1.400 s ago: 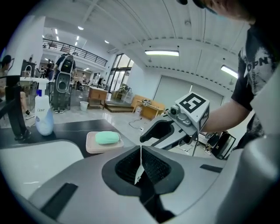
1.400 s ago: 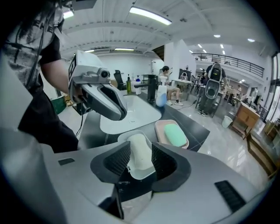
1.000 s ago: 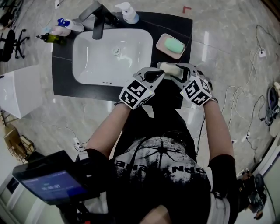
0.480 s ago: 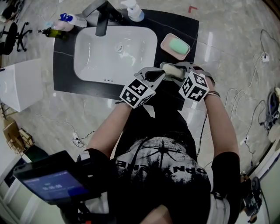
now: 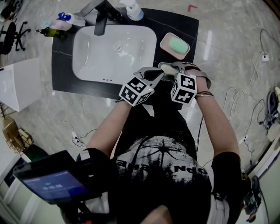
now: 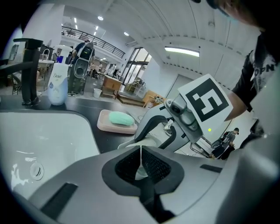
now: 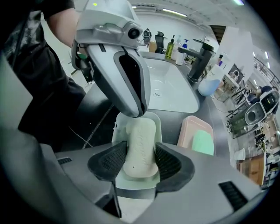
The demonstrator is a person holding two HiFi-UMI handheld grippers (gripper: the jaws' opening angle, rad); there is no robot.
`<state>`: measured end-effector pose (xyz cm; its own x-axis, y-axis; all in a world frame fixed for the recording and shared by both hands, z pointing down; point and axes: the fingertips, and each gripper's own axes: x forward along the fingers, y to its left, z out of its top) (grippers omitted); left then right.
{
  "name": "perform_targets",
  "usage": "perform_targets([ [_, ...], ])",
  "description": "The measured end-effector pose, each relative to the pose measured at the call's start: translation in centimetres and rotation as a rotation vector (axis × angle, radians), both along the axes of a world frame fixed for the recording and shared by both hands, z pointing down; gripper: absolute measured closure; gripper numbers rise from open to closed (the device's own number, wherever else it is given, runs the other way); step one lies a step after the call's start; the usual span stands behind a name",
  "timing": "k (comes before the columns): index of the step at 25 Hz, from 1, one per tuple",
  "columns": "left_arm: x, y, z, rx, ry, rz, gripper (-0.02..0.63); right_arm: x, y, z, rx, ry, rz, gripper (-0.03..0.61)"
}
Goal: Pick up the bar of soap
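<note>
Head view: a black desk (image 5: 61, 65) seen from above, with a person standing at its near edge and holding a claw in each hand.
Far-left corner: a small cluster of bottles (image 5: 65, 20), too small to tell apart.
Faucet (image 5: 99, 17): dark and angular, on the far edge, reaching over the sink.
Sink (image 5: 96, 57): white and rectangular, filling the left and middle of the desk.
Pump bottle (image 5: 132, 9): white, on the far edge just right of the faucet.
Left claw (image 6: 141, 151): its jaws are pressed fully together with nothing between them. In the right gripper view its tip (image 7: 139, 113) comes down onto the far end of the bar of soap.
Bar of soap (image 7: 142, 133): cream and oblong, in a pale soap dish (image 7: 159, 127) at the near right of the desk, right of the sink. Whether it is lifted off the dish bottom cannot be told.
Right claw (image 7: 140, 155): pointing steeply down, with its jaws wide. One ribbed pad sits against each long side of the bar's near end, so it grips the bar.
Pink dish (image 5: 166, 43): on the right of the desk, just beyond the pale dish and apart from both claws.
Green soap (image 5: 177, 45): mint-coloured, lying in the pink dish.
</note>
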<state>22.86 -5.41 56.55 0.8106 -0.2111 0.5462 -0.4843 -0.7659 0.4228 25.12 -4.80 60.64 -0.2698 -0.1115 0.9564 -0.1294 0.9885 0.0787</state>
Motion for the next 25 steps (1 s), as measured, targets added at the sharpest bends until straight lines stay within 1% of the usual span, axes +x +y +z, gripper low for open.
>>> perform_targets([
  [2,-0.1,-0.1,0.1,-0.013,0.005,-0.01,0.611,-0.1,0.2,0.0,-0.032,0.013,-0.034,0.364],
  [5,-0.3,0.0,0.4,-0.032,0.009,-0.022,0.611,-1.0,0.7,-0.3,-0.086,0.049,-0.119,0.364],
  [7,-0.4,0.0,0.4,-0.034,0.011,-0.027,0.611,-1.4,1.0,-0.2,-0.104,0.072,-0.154,0.362],
  [12,-0.7,0.0,0.4,-0.047,0.03,-0.055,0.611,-1.5,1.0,-0.1,-0.098,0.058,-0.147,0.364],
  [14,-1.0,0.1,0.4,-0.054,0.033,-0.068,0.611,-1.5,1.0,0.0,-0.096,0.015,-0.126,0.365],
  [18,-1.5,0.0,0.4,-0.067,0.041,-0.086,0.606,-1.5,0.7,-0.2,-0.087,-0.117,-0.068,0.37],
  [20,-1.8,-0.2,0.2,-0.077,0.049,-0.092,0.581,-1.7,0.5,-0.6,-0.082,-0.174,-0.03,0.373],
  [22,-1.9,0.0,0.2,-0.099,0.064,-0.086,0.535,-1.8,0.4,-0.9,-0.076,-0.219,0.0,0.374],
  [25,-1.6,0.6,0.4,-0.144,0.078,-0.063,0.487,-1.8,0.6,-1.2,-0.056,-0.267,0.004,0.376],
])
